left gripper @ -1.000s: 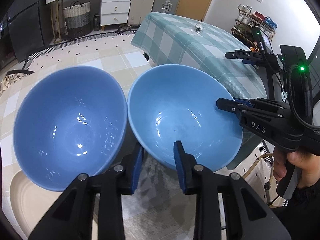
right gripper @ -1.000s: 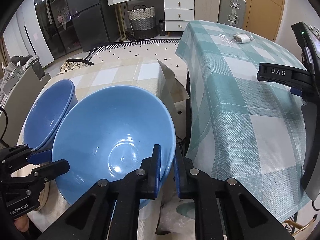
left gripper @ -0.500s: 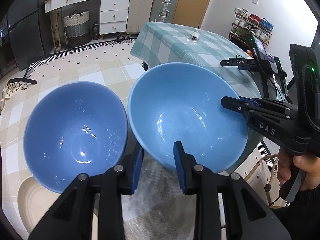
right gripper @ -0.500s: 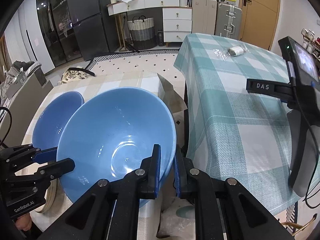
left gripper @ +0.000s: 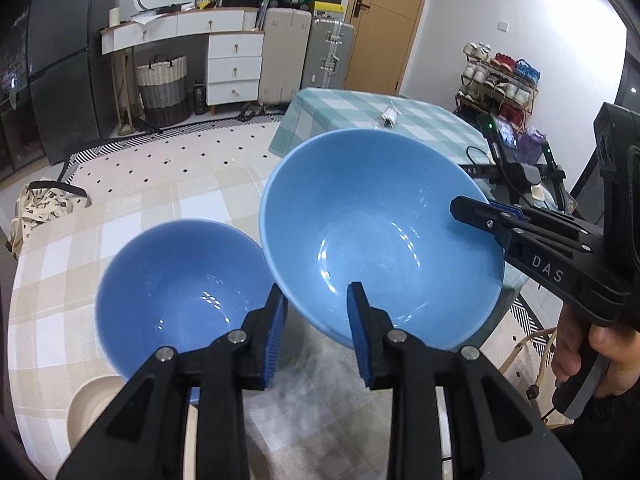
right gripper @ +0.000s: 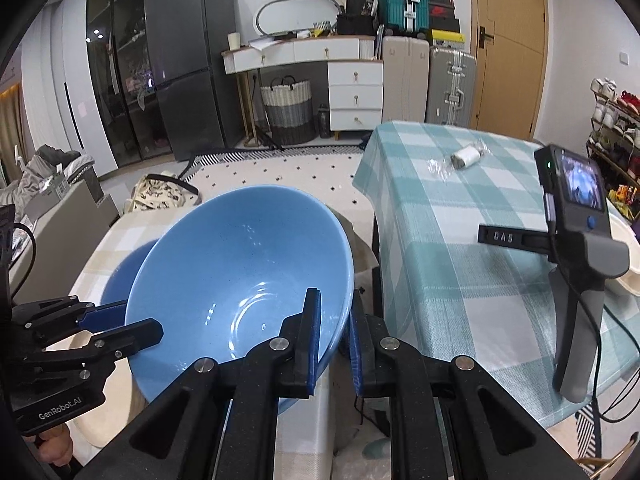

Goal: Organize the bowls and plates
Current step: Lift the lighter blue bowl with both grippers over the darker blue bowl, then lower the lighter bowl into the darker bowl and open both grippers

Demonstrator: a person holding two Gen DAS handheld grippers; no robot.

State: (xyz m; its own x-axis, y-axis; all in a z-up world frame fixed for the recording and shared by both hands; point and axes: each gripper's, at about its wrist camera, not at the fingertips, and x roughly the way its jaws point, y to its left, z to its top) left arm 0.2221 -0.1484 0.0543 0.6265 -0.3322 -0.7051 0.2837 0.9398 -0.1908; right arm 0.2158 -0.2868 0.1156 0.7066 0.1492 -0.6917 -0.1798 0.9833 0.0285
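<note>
A light blue bowl [left gripper: 380,236] hangs tilted above the table, held at two places on its rim. My left gripper [left gripper: 318,332] is shut on the near rim, one pad inside the bowl and one outside. My right gripper [right gripper: 334,340] is shut on the opposite rim, also seen as right gripper [left gripper: 480,216] at the bowl's right edge. In the right wrist view my left gripper [right gripper: 120,324] clamps the bowl [right gripper: 240,280] from the left. A second, darker blue bowl [left gripper: 180,292] rests on the table below and to the left; this second bowl [right gripper: 124,268] is mostly hidden in the right wrist view.
A beige checked cloth covers the table [left gripper: 120,208]; a beige plate [left gripper: 86,412] lies at its near left. Beside it stands a table with a teal checked cloth [right gripper: 460,240] bearing a spare handheld gripper with a screen [right gripper: 576,240], a wrapped roll [right gripper: 466,156] and a white dish [right gripper: 628,248].
Both grippers have risen with the light blue bowl between them. The darker bowl has stayed on the table and now lies lower and farther below.
</note>
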